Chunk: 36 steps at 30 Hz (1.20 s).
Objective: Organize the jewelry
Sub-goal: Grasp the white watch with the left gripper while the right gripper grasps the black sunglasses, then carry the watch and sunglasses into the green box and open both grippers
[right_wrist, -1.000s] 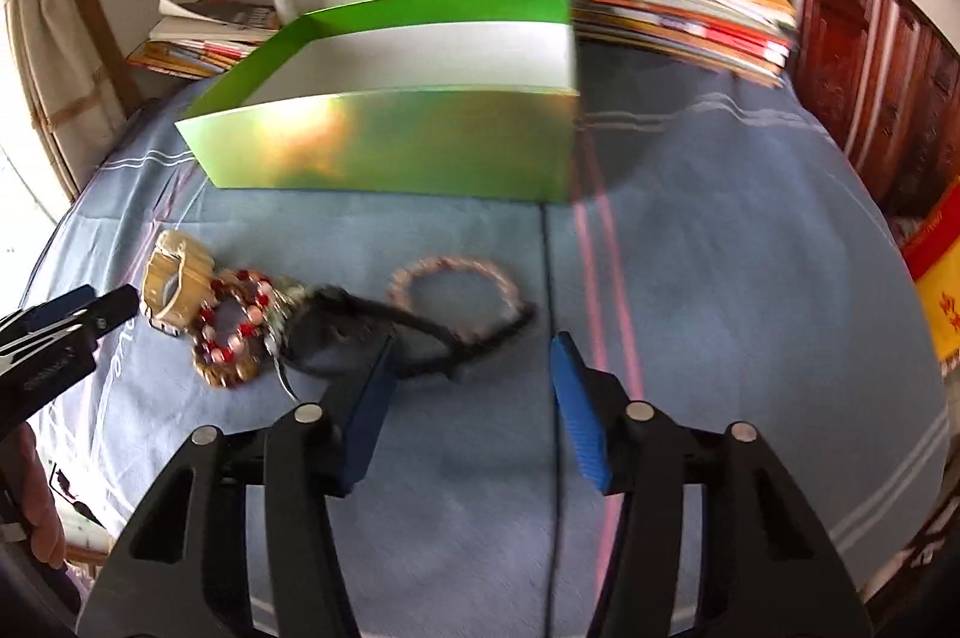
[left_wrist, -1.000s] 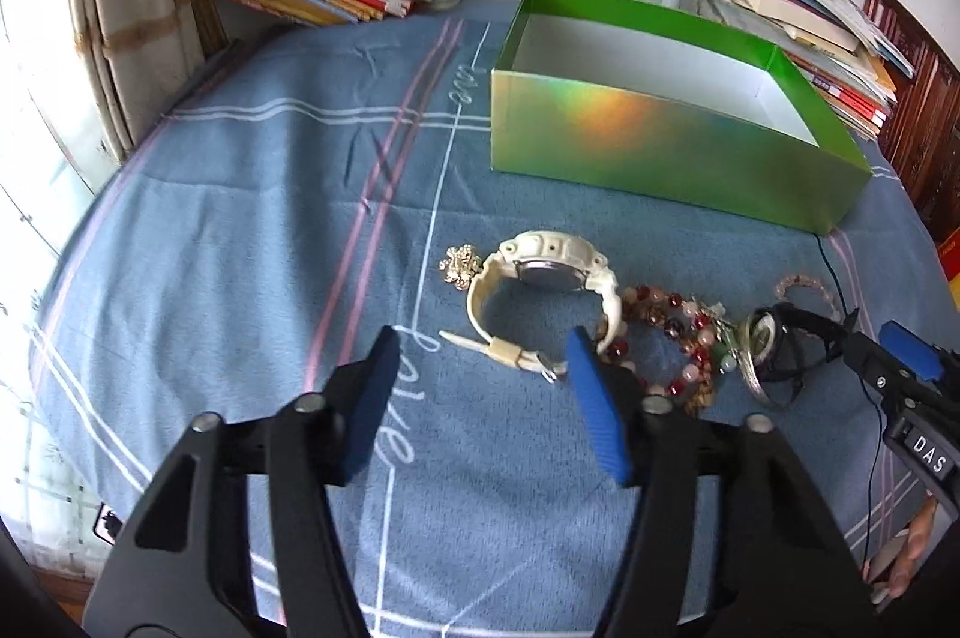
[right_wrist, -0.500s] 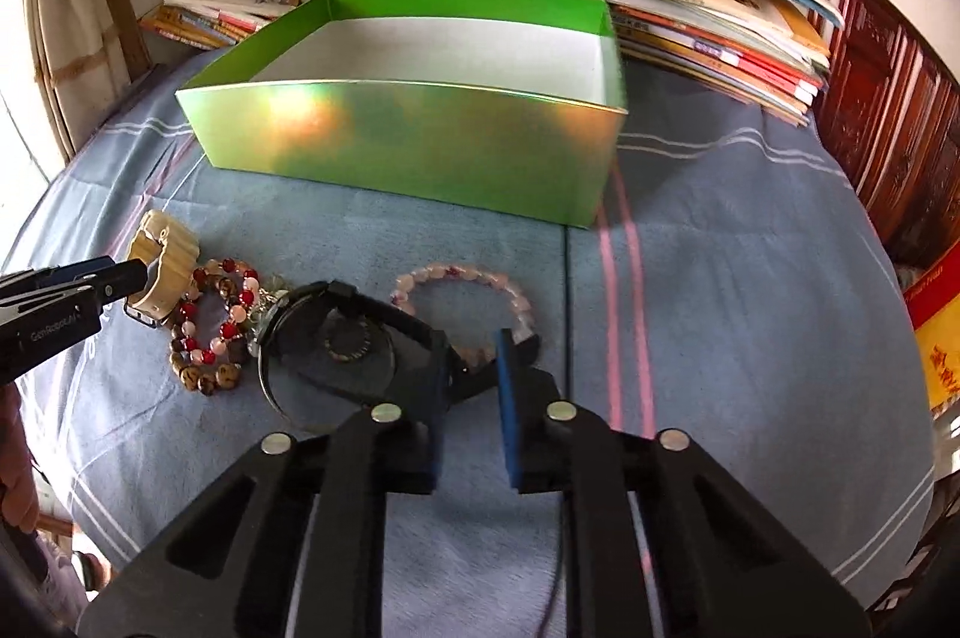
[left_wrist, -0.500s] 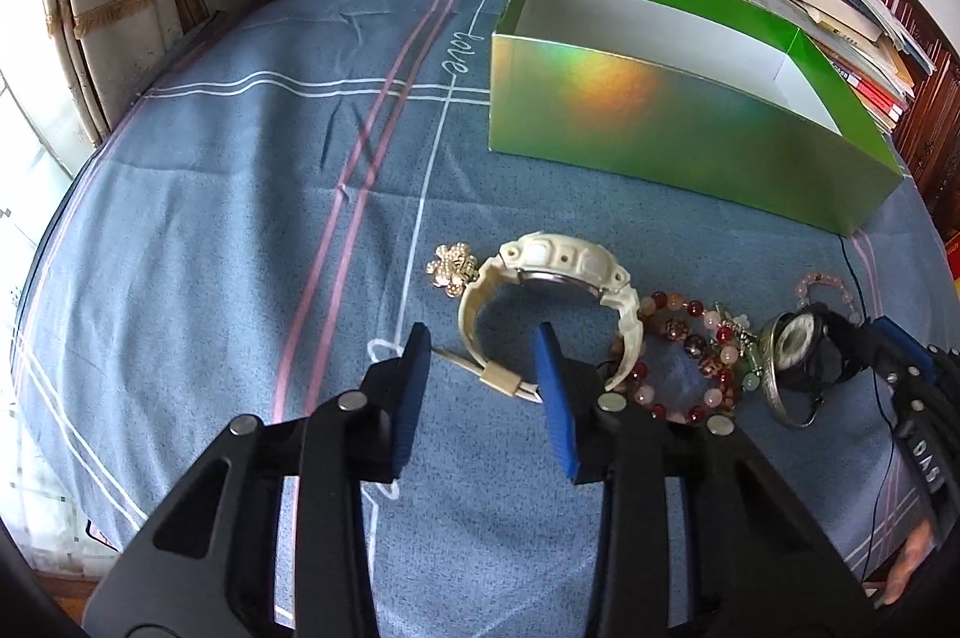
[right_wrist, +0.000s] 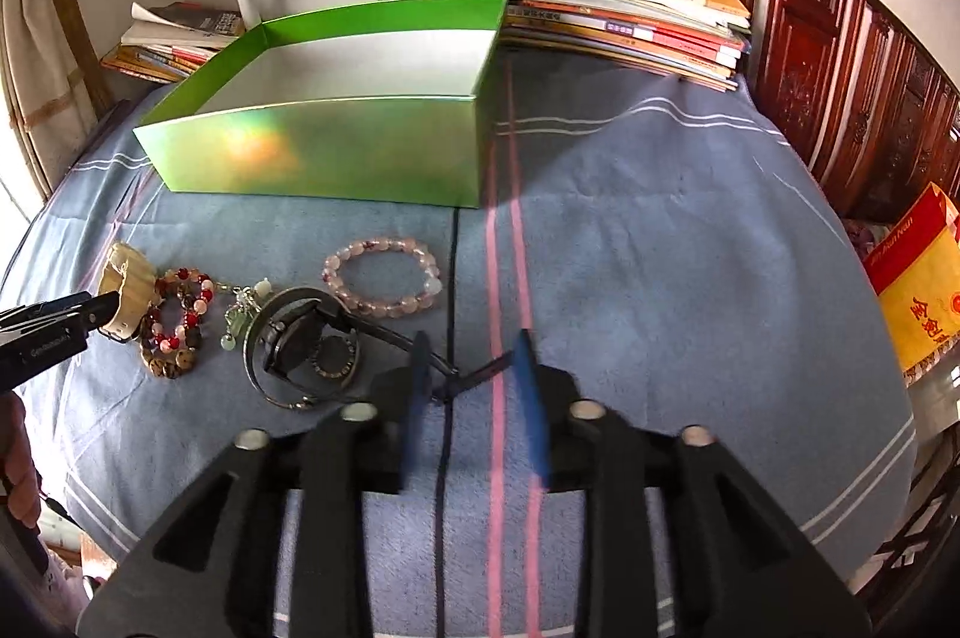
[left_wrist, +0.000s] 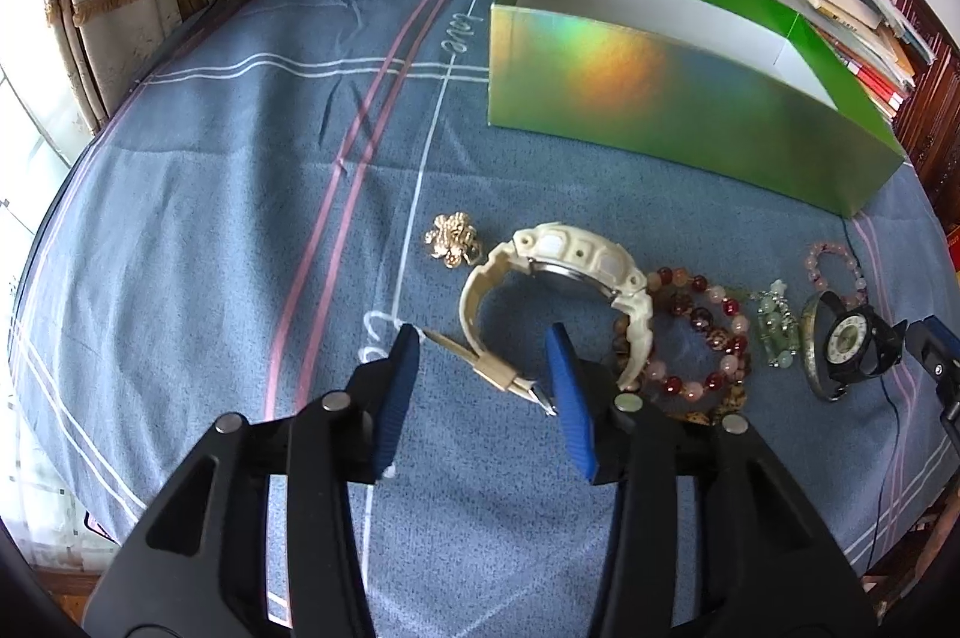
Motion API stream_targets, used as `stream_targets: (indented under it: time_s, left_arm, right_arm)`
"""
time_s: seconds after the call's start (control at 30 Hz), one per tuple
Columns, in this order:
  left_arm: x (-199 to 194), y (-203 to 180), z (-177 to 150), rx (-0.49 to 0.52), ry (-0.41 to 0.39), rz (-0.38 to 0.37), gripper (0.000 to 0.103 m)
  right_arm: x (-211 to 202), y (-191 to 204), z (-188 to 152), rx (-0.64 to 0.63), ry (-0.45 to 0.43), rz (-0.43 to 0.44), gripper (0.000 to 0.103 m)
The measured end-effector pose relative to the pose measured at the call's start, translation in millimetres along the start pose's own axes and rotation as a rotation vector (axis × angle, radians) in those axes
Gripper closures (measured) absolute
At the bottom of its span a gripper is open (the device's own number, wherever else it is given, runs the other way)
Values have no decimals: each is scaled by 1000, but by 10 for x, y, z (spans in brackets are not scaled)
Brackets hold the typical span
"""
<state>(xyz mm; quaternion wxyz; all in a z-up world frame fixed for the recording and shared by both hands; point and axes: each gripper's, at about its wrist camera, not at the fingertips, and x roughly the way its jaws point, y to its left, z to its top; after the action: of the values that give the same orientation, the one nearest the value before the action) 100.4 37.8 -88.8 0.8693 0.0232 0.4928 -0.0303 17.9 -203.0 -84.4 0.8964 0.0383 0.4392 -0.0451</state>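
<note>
so the jewelry is all strung out in a row on the blue bedspread (left_wrist: 210,218), towards its near edge, with the green box (left_wrist: 660,98) sitting empty further back near the stacks of books (right_wrist: 600,8) at the far edge.

left gripper (left_wrist: 480,386) has just been opening a bit again, and its blue pads stand either side of the buckle end of the cream watch (left_wrist: 564,272) without pressing on it, so nothing's held. the right gripper (right_wrist: 471,386) has been opening too, and it sits over the strap tip of the black watch (right_wrist: 300,338); the strap end pokes in between the pads but they look clear of it.

handling-wise: the cream watch looks like chunky resin, probably the heaviest piece here, stiff case but a bendy strap. i'd pinch the strap close to the buckle or right next to the case, else the head will swing. the black watch has a thin floppy strap, so grabbing the very tip means it'll dangle and may slip; nearer the dial seems safer.

the red bead bracelet (left_wrist: 702,338) and the pink bead bracelet (right_wrist: 384,278) are light, on elastic i'd guess, and round beads roll out of flat pads, so clamp across the cord between beads. gold brooch (left_wrist: 453,239) is small, flat and fiddly. the little jade charm (left_wrist: 777,332) looks chippable, go gentle.
</note>
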Motion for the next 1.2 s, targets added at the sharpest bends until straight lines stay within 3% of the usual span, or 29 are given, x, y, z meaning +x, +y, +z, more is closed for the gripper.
stream_targets:
  time_s: [0.13,0.23,0.3,0.37,0.5,0.73,0.97,1.2]
  left_arm:
    - [36,24,12,-3,0,-3,55]
    - [63,39,18,-6,7,-25,66]
    - [65,37,13,-7,7,-38,82]
    - [69,58,15,-21,12,-51,91]
    - [9,67,29,-28,-10,-56,94]
    - [-140,78,59,-21,-43,-55,94]
    - [11,94,31,-14,-9,-22,93]
    - [81,120,34,-12,2,-26,87]
  right_arm:
    - [130,134,-8,-40,12,-4,60]
    - [168,240,2,-92,3,-45,61]
    - [160,267,6,-113,-5,-45,81]
    - [140,266,20,-113,-5,-8,97]
    - [95,243,42,-99,-15,40,103]
    - [-84,91,130,-57,-60,28,103]
    - [70,239,134,-135,-17,50,85]
    - [346,467,148,-217,31,48,85]
